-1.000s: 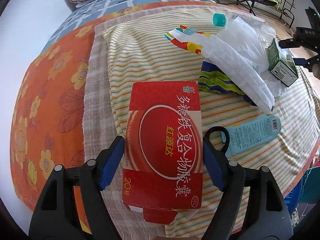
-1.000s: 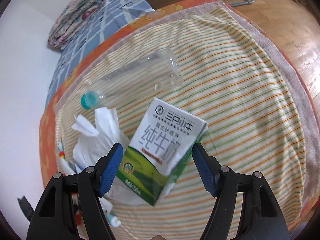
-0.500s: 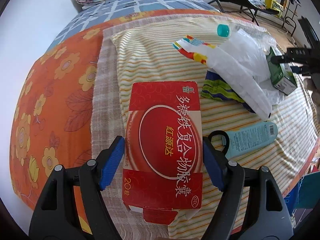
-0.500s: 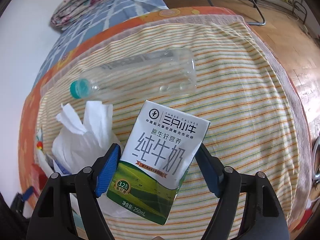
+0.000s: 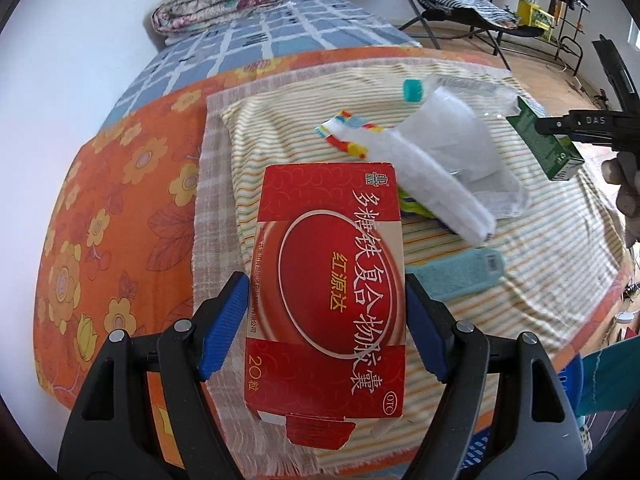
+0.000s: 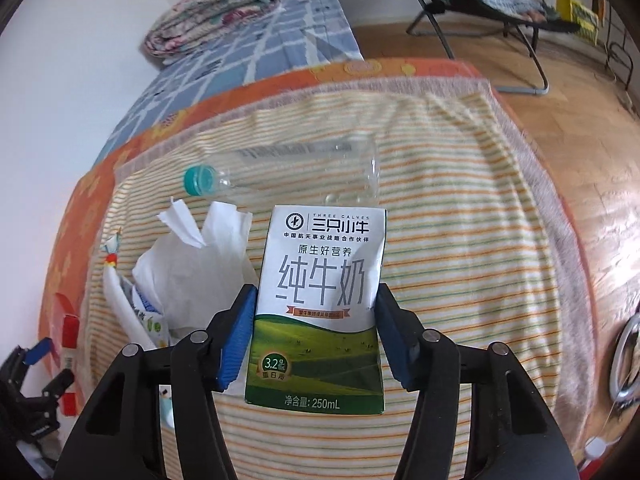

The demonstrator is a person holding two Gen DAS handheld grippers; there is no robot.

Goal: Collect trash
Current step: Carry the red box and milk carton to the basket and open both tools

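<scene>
A: The right tool [image 6: 316, 334] has just been closing, and its blue pads now press both sides of the milk carton [image 6: 320, 304], which stands upright between them, lifted clear of the striped cloth [image 6: 460, 240]. The carton's right edge looks dented where the pad bites.

B: And the left tool [image 5: 326, 324]?

A: It clamps the red medicine box [image 5: 328, 288] across its width, low on the box, most of the length sticking out beyond the pads.

B: So what might go wrong?

A: The box is thin card, with an open flap at its near end. Held so far back, I reckon it could pivot or slide out if the wrist swings fast. The carton may crumple further under more squeeze; whether any milk is left in it I cannot tell.

B: And the rest?

A: Ahead of the right tool lies the clear bottle [image 6: 288, 172]; to its left, the white tissue [image 6: 192, 256]. Beyond the left tool, to the right, lies a teal tube [image 5: 460, 272]. All remain on the bed.
</scene>
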